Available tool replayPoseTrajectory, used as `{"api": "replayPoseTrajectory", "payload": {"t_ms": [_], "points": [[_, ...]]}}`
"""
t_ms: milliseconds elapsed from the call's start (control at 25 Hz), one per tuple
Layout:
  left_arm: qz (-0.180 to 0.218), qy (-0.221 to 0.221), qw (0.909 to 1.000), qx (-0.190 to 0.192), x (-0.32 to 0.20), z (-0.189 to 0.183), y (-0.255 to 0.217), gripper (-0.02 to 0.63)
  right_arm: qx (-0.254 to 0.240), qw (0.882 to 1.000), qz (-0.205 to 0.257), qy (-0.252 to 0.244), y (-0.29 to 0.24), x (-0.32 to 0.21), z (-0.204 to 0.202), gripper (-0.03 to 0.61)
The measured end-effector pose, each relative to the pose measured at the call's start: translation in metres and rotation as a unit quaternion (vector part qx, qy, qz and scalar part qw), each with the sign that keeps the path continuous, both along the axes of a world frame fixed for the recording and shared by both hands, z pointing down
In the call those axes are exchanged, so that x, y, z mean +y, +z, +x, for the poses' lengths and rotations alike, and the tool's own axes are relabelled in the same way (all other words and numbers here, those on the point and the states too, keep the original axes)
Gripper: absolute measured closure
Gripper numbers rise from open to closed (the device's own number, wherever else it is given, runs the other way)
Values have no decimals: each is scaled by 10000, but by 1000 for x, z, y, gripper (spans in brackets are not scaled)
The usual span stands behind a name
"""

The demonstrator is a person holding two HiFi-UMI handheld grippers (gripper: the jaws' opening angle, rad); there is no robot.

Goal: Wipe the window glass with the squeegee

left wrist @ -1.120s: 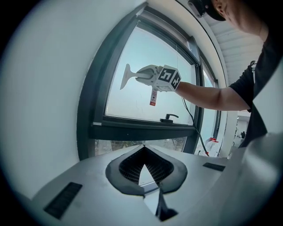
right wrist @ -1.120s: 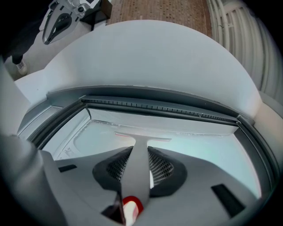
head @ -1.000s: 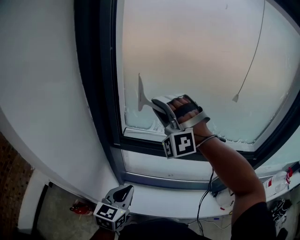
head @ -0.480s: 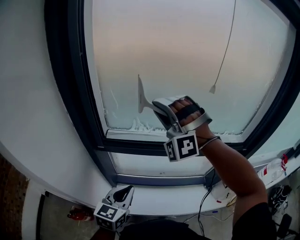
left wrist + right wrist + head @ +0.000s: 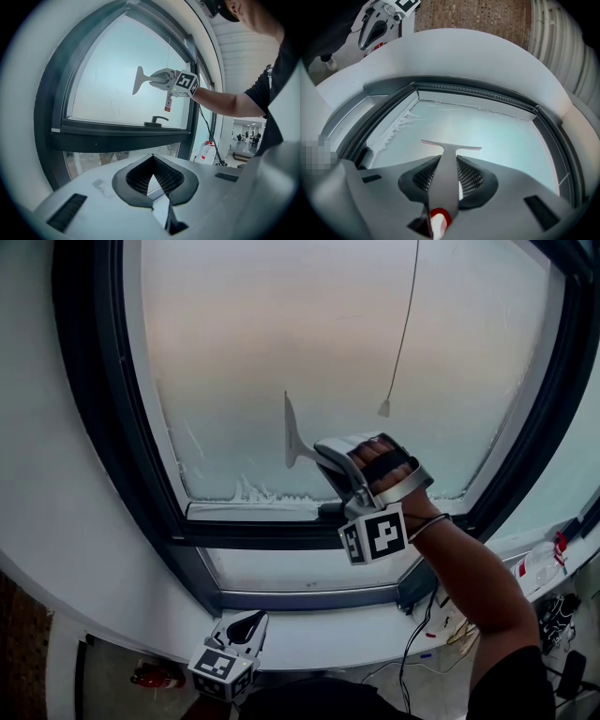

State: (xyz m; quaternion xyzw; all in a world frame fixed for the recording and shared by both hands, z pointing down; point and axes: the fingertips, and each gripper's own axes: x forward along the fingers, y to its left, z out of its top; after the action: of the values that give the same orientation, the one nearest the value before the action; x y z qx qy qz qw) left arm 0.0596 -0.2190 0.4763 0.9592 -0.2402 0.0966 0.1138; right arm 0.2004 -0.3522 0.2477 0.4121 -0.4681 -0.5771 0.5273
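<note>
Squeegee [image 5: 290, 432], grey plastic T-shape, clamped in my right hand-held gripper [image 5: 323, 456], blade against frosted window glass [image 5: 328, 343] near its lower edge. Mid-wipe, I judge; next stroke needs steady pressure. My left hand-held gripper [image 5: 246, 626] sits closed, empty.

Dark window frame [image 5: 103, 427], black latch handle [image 5: 156, 121] on its lower rail, thin cord [image 5: 405, 324] hanging with small end tag, white sill [image 5: 309, 629] below, plastic bottle [image 5: 539, 568] and cables [image 5: 422, 634] near right, brick patch [image 5: 19, 643] near left.
</note>
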Motion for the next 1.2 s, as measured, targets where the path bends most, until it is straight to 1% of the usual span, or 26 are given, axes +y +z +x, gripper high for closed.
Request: {"api": "replayPoseTrajectory", "payload": {"t_ms": [120,320,560,680,1000,1200], "points": [[42,92,9999,60,5,10,-2,614,61,9999,9,117,-1,10,18,491],[76,307,9995,8,15,23,5,614,53,9994,37,335,-3,25,49,491],[88,258,9996,-21,17,35,-3,614,-29,9984,91,564,-7,40,80,491],[108,351,9993,-2,20,43,-2,614,-31,9977,106,662,-9,46,93,491],[74,443,9990,-31,25,56,-4,614,13,9960,85,890,-11,59,121,491],[87,550,9984,0,27,61,-2,614,33,9955,61,943,-11,60,127,491]]}}
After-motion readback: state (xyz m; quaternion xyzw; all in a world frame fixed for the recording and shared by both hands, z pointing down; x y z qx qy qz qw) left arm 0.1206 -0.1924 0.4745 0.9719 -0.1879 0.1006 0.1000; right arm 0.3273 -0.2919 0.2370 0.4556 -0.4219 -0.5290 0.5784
